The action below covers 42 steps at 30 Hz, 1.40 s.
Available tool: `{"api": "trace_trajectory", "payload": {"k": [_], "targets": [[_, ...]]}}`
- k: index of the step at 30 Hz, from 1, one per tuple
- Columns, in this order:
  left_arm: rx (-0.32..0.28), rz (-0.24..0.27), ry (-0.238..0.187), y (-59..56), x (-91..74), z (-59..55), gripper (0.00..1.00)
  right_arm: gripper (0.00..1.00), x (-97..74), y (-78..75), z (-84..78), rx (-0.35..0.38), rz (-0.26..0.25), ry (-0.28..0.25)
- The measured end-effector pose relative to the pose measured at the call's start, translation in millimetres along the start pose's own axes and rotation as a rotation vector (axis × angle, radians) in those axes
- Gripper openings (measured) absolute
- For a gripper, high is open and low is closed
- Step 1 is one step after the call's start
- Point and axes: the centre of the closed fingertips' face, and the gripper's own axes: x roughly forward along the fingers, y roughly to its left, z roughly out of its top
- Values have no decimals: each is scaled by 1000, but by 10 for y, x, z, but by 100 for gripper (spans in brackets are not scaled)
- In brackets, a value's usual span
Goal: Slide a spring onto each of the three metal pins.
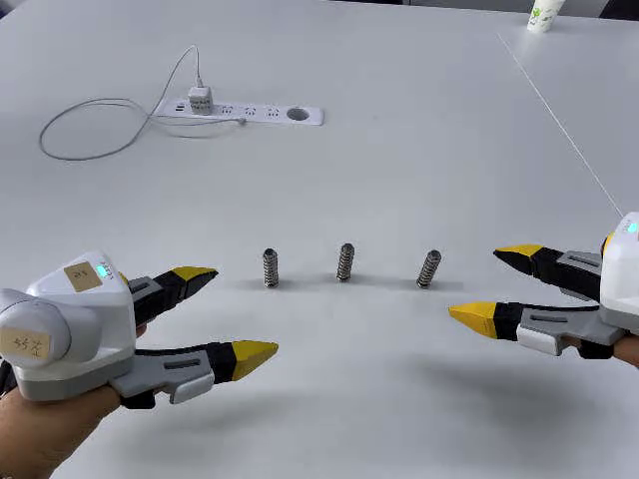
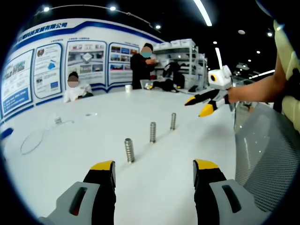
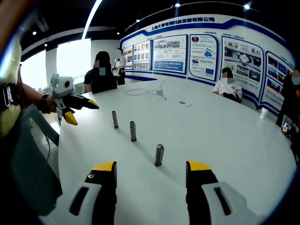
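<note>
As left claw (image 1: 245, 309), right claw (image 1: 474, 283) gape, sprung pins (image 1: 345, 261) between.

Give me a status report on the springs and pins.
Done, it seems: the left grey coiled metal spring, the middle spring and the right spring stand upright in a row on the white table, as if each sits on a pin; the pins themselves are hidden. In hand: nothing; the left gripper and right gripper have open, empty jaws. Left to do: apparently nothing.
</note>
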Motion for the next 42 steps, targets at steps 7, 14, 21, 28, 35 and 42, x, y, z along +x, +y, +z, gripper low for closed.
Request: {"api": "trace_trajectory", "payload": {"k": [7, 14, 21, 28, 35, 42], "targets": [[-1, 5, -1, 17, -5, 9, 69, 62, -5, -7, 19, 1, -5, -8], [-2, 7, 1, 22, -7, 2, 69, 63, 3, -4, 26, 4, -3, -12], [-4, 10, 1, 32, -10, 2, 69, 63, 11, 10, 45, 2, 2, -16], [-1, 8, 3, 34, -11, 2, 69, 63, 15, 24, 43, 2, 5, -15], [2, 8, 0, 35, -10, 16, 69, 63, 15, 33, 56, 1, 7, -17], [3, 12, -2, 48, -24, 23, 69, 63, 41, 61, 72, -1, 13, -18]]}}
